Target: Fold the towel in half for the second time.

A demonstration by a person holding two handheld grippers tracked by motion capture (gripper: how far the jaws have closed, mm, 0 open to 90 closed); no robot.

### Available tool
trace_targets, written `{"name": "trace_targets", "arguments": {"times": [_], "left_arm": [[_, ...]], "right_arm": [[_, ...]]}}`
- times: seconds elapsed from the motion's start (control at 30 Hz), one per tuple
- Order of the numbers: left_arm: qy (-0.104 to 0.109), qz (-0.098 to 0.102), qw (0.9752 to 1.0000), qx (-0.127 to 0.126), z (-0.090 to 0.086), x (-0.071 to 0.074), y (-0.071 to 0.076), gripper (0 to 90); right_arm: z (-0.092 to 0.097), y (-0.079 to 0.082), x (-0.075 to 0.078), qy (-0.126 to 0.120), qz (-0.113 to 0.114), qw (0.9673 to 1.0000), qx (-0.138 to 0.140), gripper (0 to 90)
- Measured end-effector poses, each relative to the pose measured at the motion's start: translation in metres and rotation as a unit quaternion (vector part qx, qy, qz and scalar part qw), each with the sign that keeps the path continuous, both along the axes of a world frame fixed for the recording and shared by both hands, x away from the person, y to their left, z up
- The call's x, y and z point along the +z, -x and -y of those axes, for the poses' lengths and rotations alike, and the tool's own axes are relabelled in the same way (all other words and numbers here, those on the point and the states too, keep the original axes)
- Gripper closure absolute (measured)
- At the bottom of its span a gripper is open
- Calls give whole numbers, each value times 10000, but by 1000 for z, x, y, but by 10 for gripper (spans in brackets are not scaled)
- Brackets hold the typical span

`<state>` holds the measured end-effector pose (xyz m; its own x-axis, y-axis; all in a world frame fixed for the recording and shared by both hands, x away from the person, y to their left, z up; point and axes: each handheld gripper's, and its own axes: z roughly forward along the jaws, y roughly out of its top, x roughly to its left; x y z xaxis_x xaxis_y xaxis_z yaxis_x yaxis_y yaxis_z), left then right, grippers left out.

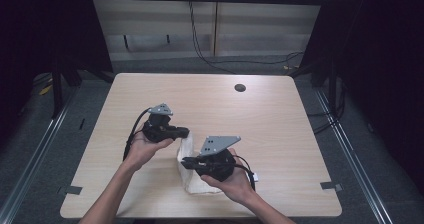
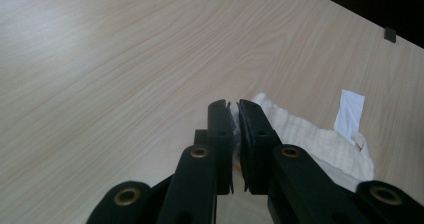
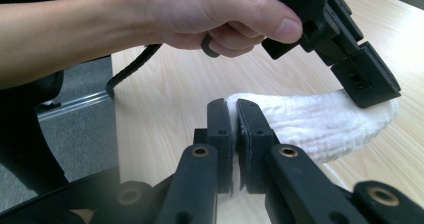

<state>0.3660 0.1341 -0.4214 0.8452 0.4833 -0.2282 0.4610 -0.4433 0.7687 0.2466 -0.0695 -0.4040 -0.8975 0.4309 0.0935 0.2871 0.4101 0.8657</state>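
Nearest the person, the right claw [image 1: 186,162] is clamped shut on 1 edge of the white cloth [image 1: 189,176]; in the right gripper view the pads pinch the fabric with no gap between them. Just beyond, the left claw [image 1: 186,132] is likewise closed tight on the far end of the same cloth; the left gripper view shows a thin bit of fabric caught between its pads [image 2: 248,129]. So both claws have hold of the cloth, 1 at each end. The cloth sits towards the near middle of the surface [image 1: 280,114], partly lifted and bunched between the 2 grips, w/ its lower part resting on the wood by the right hand [image 1: 231,183].

Progress, as I judge it: the grasping is done, and it looks like a fold or spread-out in hand. No neat fold or flat layout yet, so most of the work is left.

Around: a small white tag [image 2: 350,110] lies by the cloth in the left gripper view. Farther off, a dark round hole [image 1: 240,88] in the surface near the far edge, then cables [image 1: 210,59] on the floor beyond. Tape marks [image 1: 331,186] at the near corners. Nothing blocks the way; the 2 claws are close together, so they could bump.
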Motion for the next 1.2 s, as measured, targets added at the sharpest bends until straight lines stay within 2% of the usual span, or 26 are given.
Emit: {"name": "trace_targets", "arguments": {"times": [0.17,0.33,0.37,0.5,0.53,0.63,0.77,0.83,0.93,1.07,1.2], "left_arm": [[-146,-68,9997,-164,16,-10,1,847],[-196,-225,9994,-190,28,-24,-2,847],[-270,-245,9992,-188,30,-26,-2,848],[-203,-376,9989,-187,36,-33,-5,846],[-262,-394,9987,-208,38,-34,-5,846],[-162,-465,9985,-243,42,-40,-5,841],[-144,-605,9977,-257,48,-52,-6,840],[-179,-629,9975,-262,52,-57,-5,838],[-240,-658,9970,-338,57,-62,-6,832],[-212,-693,9967,-371,61,-70,-8,825],[-252,-663,9967,-393,66,-70,-7,808]], "right_arm": [[10,4,-10,60,-103,9999,-32,856],[21,5,-23,141,-256,9994,-158,856],[24,5,-26,131,-295,9993,-167,856],[32,6,-33,171,-365,9989,-253,855],[33,6,-34,176,-392,9987,-263,854],[38,8,-41,215,-416,9984,-331,849],[46,12,-51,255,-498,9975,-430,848],[49,12,-58,350,-591,9967,-441,843],[52,12,-64,622,-571,9954,-455,820],[59,11,-66,660,-653,9942,-550,795],[63,12,-74,766,-692,9931,-556,741]]}}
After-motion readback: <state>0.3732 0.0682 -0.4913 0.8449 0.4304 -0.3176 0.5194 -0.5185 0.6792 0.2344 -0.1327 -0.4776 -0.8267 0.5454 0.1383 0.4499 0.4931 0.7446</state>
